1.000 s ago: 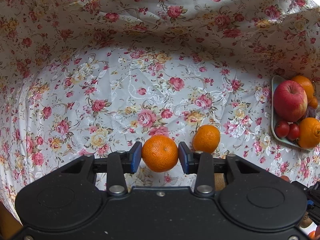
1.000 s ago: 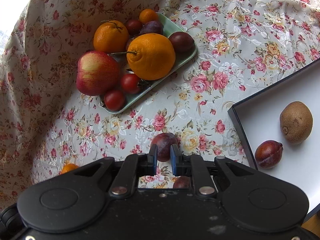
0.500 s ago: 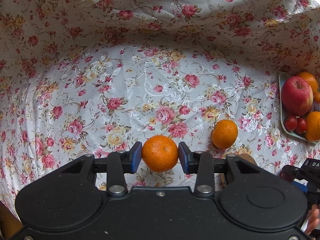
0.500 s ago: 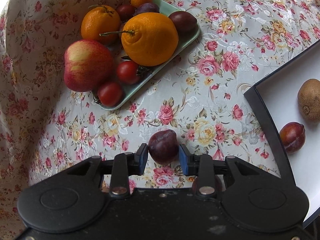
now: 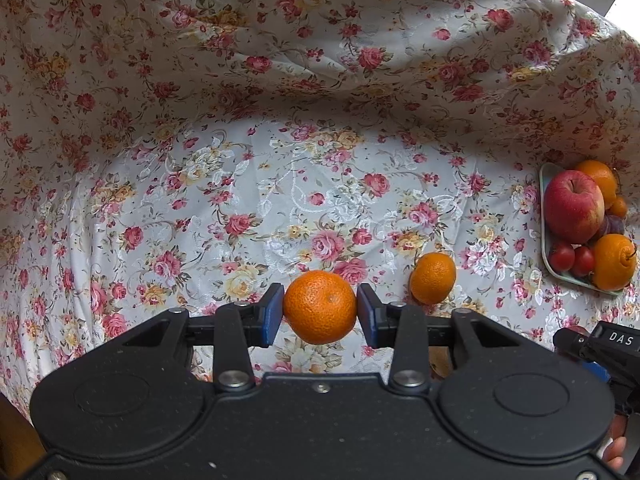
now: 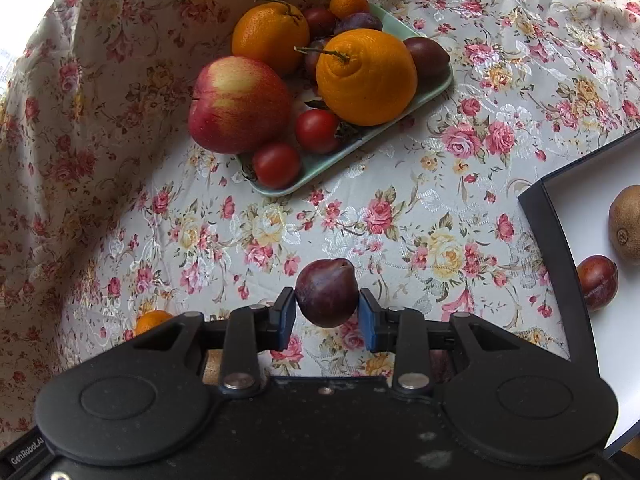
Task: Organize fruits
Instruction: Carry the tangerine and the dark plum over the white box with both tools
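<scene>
My left gripper point(image 5: 320, 307) is shut on a small orange mandarin point(image 5: 320, 306), held just above the floral cloth. A second mandarin point(image 5: 433, 278) lies on the cloth to its right. In the right wrist view, a dark purple plum point(image 6: 326, 292) sits between the blue pads of my right gripper point(image 6: 326, 312). Its jaws are closing, and both pads meet the plum's sides. A green plate point(image 6: 360, 136) behind it holds an apple point(image 6: 238, 104), two big oranges, tomatoes and plums.
A white tray with a black rim point(image 6: 560, 248) at the right holds a kiwi point(image 6: 626, 224) and a reddish plum point(image 6: 598, 282). The floral cloth rises in folds at the back and left. The plate point(image 5: 543, 216) also shows at the left wrist view's right edge.
The right gripper's jaws went from nearly together to wide and moved over the plum, which now sits between the pads. The left gripper rose slightly with its mandarin.
</scene>
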`<state>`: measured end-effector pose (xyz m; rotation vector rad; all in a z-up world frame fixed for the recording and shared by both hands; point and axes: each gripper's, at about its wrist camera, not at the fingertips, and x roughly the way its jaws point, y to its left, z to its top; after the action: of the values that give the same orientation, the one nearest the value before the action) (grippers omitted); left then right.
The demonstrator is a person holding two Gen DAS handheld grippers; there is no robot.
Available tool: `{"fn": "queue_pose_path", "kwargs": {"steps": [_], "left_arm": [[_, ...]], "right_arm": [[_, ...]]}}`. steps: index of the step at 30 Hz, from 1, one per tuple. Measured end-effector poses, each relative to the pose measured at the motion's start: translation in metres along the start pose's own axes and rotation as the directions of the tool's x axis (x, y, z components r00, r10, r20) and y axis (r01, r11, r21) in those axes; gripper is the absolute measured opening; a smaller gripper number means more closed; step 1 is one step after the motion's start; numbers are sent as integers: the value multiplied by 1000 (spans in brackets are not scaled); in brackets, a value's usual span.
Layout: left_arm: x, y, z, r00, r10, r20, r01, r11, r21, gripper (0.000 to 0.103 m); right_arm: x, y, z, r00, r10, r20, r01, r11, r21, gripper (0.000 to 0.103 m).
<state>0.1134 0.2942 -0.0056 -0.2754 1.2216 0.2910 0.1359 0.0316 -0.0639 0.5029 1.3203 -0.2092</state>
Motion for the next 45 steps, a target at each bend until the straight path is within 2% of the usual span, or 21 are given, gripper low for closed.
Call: {"fn": "queue_pose_path", "kwargs": {"steps": [8,14,18,24,31,33,39,45], "left_arm": [[-14,-57,-16,999,-54,1,53,992,111,48],[-20,-118,-40,994,-108,-28,112,967,231,48],[-23,-160,-62,988,-141,-64,154,936,318,48],[-26,-217,-97,973,-186,-134,226,874,430,48],[-28,-272,-136,933,-240,-268,347,798,493,48],[-31,-286,-146,927,-245,-284,362,779,512,48],[-32,-320,-176,928,-214,-304,360,728,584,48],[-23,-335,-201,927,-170,-336,352,704,617,48]], "right_arm": [[-33,-20,11,998,21,64,-20,999,-26,35],[-60,-66,30,995,-2,101,-1,1000,27,35],[-74,-99,43,993,-27,113,17,996,93,35],[-91,-160,62,987,-100,129,72,976,208,35],[-110,-226,74,981,-151,125,105,943,317,35],[-115,-245,76,979,-161,123,111,933,342,35],[-122,-291,79,975,-192,110,135,909,394,35],[-131,-324,75,974,-204,95,145,893,427,35]]}}
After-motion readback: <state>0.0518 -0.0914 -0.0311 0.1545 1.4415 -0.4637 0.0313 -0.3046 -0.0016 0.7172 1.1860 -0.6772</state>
